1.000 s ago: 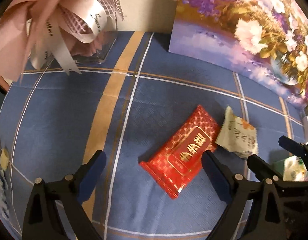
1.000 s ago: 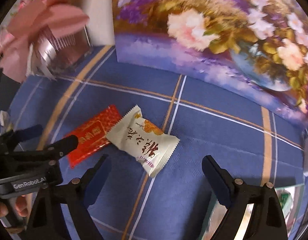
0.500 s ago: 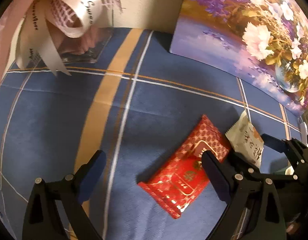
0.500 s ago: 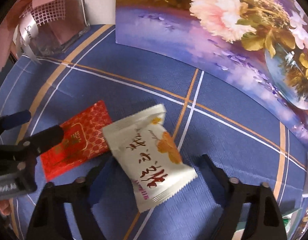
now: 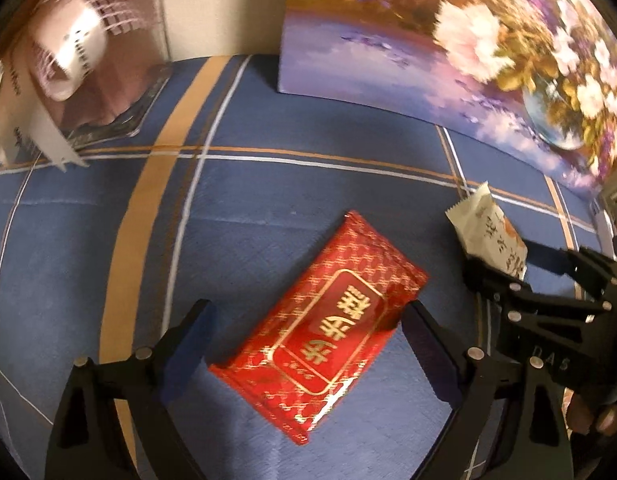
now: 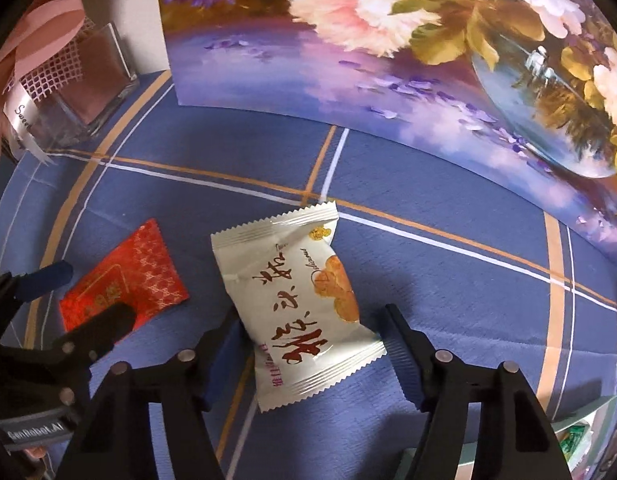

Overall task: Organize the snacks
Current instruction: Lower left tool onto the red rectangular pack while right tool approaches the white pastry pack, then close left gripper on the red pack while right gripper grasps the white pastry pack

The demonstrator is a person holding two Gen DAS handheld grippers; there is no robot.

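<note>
Through the left wrist camera I see my left gripper (image 5: 308, 344) pointing steeply down over the blue cloth-covered surface (image 5: 236, 216) with its tan and white stripes; its fingers (image 5: 188, 344) stand wide and are closing, one on each side of the flat red foil snack packet with gold lattice and lettering (image 5: 320, 320), which lies on the cloth between them with neither pad pressing on it. To the right, the right gripper (image 5: 504, 264) reaches over the white snack packet with an orange picture (image 5: 488, 236). Behind stand a painted flower picture in purples and pinks (image 5: 448, 60) and, at the far left, a clear glass box tied with pale ribbon (image 5: 108, 80), blurred. In the right wrist camera, my right gripper (image 6: 308, 344) has its fingers (image 6: 400, 340) at a middling gap and closing around the white packet (image 6: 292, 304), which lies on the surface (image 6: 428, 280) between them; the fingers look just at its edges, though I cannot tell whether they press yet. The red packet (image 6: 128, 276) lies just left, partly under the left gripper (image 6: 76, 300).
</note>
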